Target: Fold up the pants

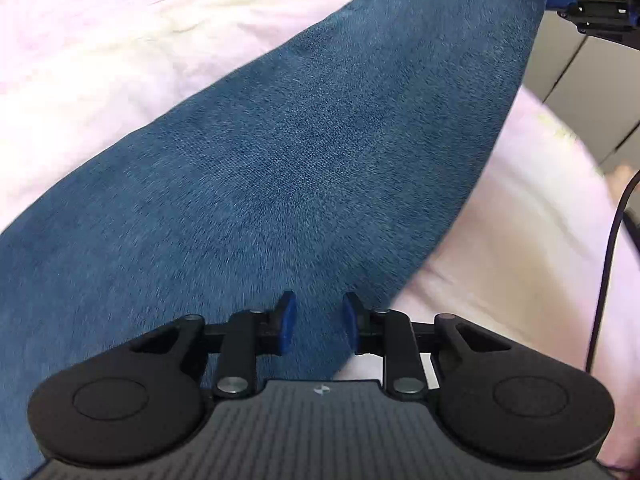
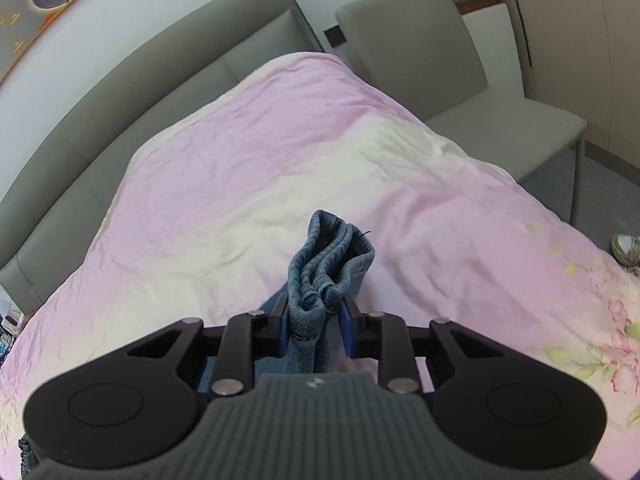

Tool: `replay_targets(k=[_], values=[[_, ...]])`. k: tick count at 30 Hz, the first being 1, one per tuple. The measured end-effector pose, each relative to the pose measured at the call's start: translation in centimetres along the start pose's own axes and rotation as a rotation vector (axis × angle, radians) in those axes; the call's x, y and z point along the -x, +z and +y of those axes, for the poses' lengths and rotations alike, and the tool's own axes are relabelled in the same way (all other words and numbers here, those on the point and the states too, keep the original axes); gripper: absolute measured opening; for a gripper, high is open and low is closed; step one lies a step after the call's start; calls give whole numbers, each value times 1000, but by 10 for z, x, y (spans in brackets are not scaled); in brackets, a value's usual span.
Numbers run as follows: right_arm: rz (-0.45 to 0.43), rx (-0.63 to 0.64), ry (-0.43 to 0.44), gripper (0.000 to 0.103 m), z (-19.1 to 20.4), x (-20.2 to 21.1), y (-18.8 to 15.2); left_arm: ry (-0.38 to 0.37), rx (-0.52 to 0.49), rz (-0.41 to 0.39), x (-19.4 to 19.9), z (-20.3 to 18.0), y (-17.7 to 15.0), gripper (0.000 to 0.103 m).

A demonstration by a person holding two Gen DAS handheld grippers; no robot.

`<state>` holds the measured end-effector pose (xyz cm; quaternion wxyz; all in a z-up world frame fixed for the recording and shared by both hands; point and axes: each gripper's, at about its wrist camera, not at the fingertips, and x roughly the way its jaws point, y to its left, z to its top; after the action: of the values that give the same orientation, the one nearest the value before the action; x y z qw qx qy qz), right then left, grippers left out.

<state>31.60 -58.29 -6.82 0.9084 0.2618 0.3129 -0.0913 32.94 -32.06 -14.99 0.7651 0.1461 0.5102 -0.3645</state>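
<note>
Jeans (image 1: pixel 304 152) stretch lengthwise over the pink bed (image 2: pixel 248 128) from the left gripper (image 1: pixel 316 322), its jaws apart astride the fabric, to the right gripper (image 2: pixel 314 320), clamped on the bunched hem.

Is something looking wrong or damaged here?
Nothing stands out. The right gripper pinches a bunched hem of the blue pants above the pink bedcover; no tear or stain shows.
</note>
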Motion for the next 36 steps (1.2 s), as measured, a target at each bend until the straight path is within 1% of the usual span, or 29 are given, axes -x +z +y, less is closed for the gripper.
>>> replay_targets(k=[3, 5, 9, 11, 14, 18, 21, 24, 26, 29, 30, 32, 33, 34, 35, 36], values=[[-17, 74, 40, 21, 50, 19, 6, -21, 24, -52, 37, 12, -14, 29], [-23, 136, 72, 21, 88, 30, 3, -25, 46, -80, 65, 24, -27, 29], [-6, 253, 128, 20, 164, 40, -14, -10, 102, -105, 118, 57, -57, 30], [21, 313, 149, 20, 204, 39, -33, 2, 133, -116, 142, 75, -75, 30], [73, 377, 179, 20, 251, 27, -66, 31, 189, -139, 175, 104, -105, 30], [168, 437, 220, 20, 298, 4, -125, 86, 241, -159, 197, 139, -137, 30], [248, 489, 229, 20, 320, -20, -174, 95, 300, -164, 199, 161, -162, 30], [332, 517, 222, 20, 330, -44, -218, 80, 360, -172, 192, 182, -182, 30], [373, 549, 197, 20, 332, -57, -243, 60, 376, -179, 190, 185, -199, 30], [398, 621, 166, 22, 331, -66, -266, 56, 422, -174, 191, 201, -217, 30], [405, 642, 162, 24, 332, -68, -268, 51, 432, -176, 195, 201, -220, 30], [428, 656, 188, 41, 335, -66, -268, 40, 449, -182, 198, 205, -235, 33], [440, 651, 205, 45, 337, -63, -266, 37, 458, -187, 196, 207, -237, 34], [441, 650, 223, 53, 339, -58, -266, 33, 467, -195, 196, 208, -237, 36], [436, 658, 239, 58, 339, -54, -265, 29, 476, -202, 195, 208, -238, 38], [432, 672, 244, 58, 341, -52, -264, 27, 487, -209, 193, 210, -238, 38]])
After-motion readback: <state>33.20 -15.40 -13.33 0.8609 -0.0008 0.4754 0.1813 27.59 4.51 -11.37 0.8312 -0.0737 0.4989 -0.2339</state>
